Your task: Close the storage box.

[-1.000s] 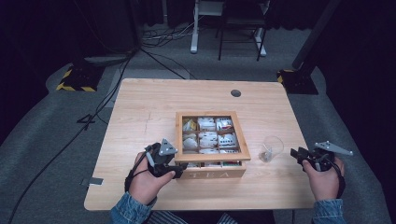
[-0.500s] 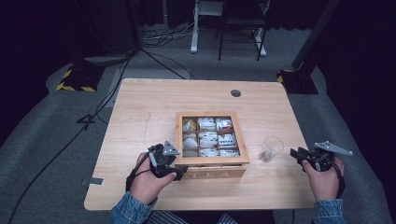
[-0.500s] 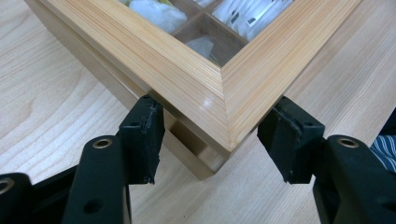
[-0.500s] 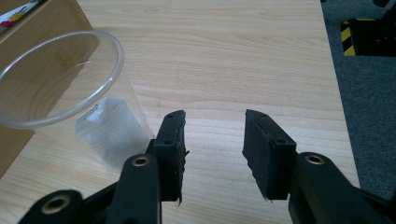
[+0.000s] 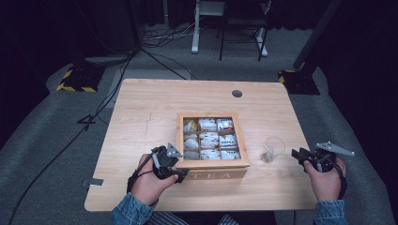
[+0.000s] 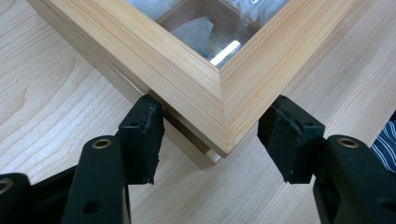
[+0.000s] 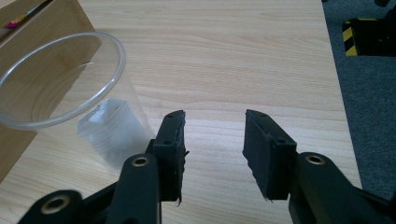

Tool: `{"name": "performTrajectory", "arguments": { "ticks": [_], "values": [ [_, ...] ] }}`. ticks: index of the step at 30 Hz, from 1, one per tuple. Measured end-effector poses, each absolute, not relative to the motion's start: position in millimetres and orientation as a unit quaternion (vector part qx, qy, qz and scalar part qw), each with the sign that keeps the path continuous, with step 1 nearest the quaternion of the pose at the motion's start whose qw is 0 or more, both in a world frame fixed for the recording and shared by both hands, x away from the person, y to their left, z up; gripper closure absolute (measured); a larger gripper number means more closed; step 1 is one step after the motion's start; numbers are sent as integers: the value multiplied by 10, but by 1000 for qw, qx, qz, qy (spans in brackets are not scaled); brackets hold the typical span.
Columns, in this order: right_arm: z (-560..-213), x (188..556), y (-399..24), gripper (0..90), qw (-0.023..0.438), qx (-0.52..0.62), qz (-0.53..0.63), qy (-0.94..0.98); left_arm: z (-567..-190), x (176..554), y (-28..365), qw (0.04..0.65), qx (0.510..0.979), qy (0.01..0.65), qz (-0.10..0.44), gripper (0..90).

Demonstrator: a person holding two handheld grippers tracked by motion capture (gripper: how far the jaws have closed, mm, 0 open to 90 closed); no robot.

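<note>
A light wooden table [image 5: 150, 117] carries a wooden tea box [image 5: 212, 145] a little toward six o'clock from its middle, the word TEA on its near face and a windowed lid closed over nine compartments of pale tea bags [image 5: 210, 138]. At the box's near corner, roughly seven o'clock from its centre, the left gripper [image 5: 170, 165] sits in the person's left hand [image 5: 149, 180]. In the left gripper view its jaws stand apart and straddle that mitred lid corner [image 6: 223, 112], one pad against the box's side just under the lid's edge, the other pad [image 6: 287, 137] just beside the adjoining face; whether that pad touches the wood I cannot tell. At about three o'clock from the box, apart from its side, a clear plastic cup [image 5: 272, 149] stands upright with something pale and crumpled at its bottom. Farther out toward three o'clock, near the table's edge, the right gripper [image 5: 300, 154] is held in the right hand [image 5: 326, 180], pointing at the cup; its jaws are parted and empty over bare wood, the cup [image 7: 70, 98] just beside one pad.
</note>
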State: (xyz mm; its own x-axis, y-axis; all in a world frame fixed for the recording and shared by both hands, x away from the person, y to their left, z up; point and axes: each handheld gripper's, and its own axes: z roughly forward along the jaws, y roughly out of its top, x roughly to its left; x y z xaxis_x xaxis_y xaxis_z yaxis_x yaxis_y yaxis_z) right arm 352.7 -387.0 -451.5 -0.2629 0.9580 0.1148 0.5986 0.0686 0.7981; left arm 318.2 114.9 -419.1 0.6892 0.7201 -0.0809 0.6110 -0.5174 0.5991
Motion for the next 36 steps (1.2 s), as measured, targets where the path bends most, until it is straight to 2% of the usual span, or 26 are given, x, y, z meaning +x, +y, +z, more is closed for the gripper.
{"name": "performTrajectory", "arguments": {
  "ticks": [15, 19, 27, 36],
  "values": [
    [-4532, 3546, -3869, 580, 228, 560, 388, 696, -4205, 3157, 1178, 277, 884, 365, 91, 410],
    [-4533, 3570, -3868, 576, 227, 560, 390, 695, -4092, 3105, 1280, 310, 873, 362, 101, 403],
    [-4538, 3685, -3781, 560, 222, 552, 394, 701, -3941, 3042, 1608, 377, 832, 383, 138, 333],
    [-4556, 3820, -3762, 493, 227, 547, 404, 697, -3950, 3060, 2023, 396, 796, 425, 171, 306]
  ]
}}
